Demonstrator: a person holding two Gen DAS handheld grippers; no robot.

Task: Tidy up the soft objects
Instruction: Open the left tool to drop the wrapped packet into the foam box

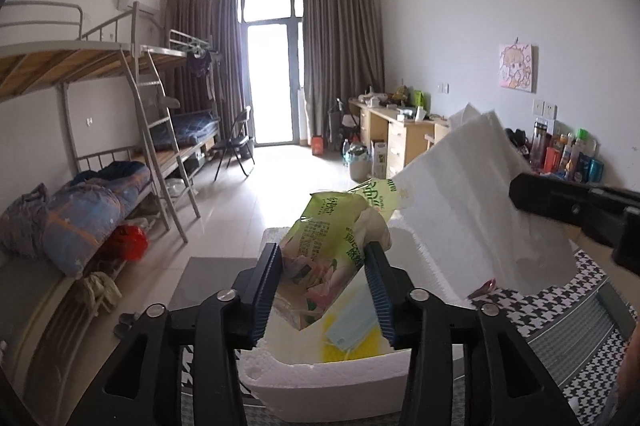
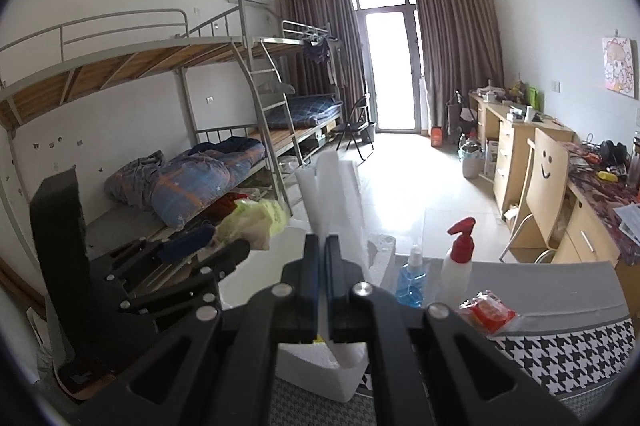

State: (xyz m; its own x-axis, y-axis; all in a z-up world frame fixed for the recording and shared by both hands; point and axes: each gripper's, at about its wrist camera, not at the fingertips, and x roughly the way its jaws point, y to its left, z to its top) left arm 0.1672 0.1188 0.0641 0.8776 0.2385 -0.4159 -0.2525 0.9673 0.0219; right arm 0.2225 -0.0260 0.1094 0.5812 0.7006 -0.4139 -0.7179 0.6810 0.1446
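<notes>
L gripper (image 1: 326, 286): 2 blue-padded fingers part open, 1 green tissue pack (image 1: 320, 250) between them. The pack leans up and away over the foam box (image 1: 332, 382). Both pads sit right against the pack's sides; can't tell if they press or have let go.

Foam box: 1, white, open top, near front edge of the table (image 1: 560, 318), which has a black/white houndstooth cover. Inside, from L wrist view: 1 light-blue face mask (image 1: 352, 326) on sth yellow, at the box's right side under the pack.

R gripper (image 2: 322, 246): fingers closed tight on 1 white paper sheet (image 2: 332, 194), folded/rippled, standing up out of the pinch. In L wrist view the same sheet (image 1: 472, 194) hangs from the R gripper over the box's right half, just beside the pack's top.

On the table right of the box, R wrist view: 1 small blue bottle (image 2: 412, 278), 1 white spray bottle w/ red trigger (image 2: 458, 262) just beside it, 1 red packet (image 2: 488, 314) nearer the front. All 3 are apart from both grippers.

Bg: bunk beds (image 2: 224, 154) along left wall, 1 chair w/ smiley face (image 2: 548, 178) at right.
</notes>
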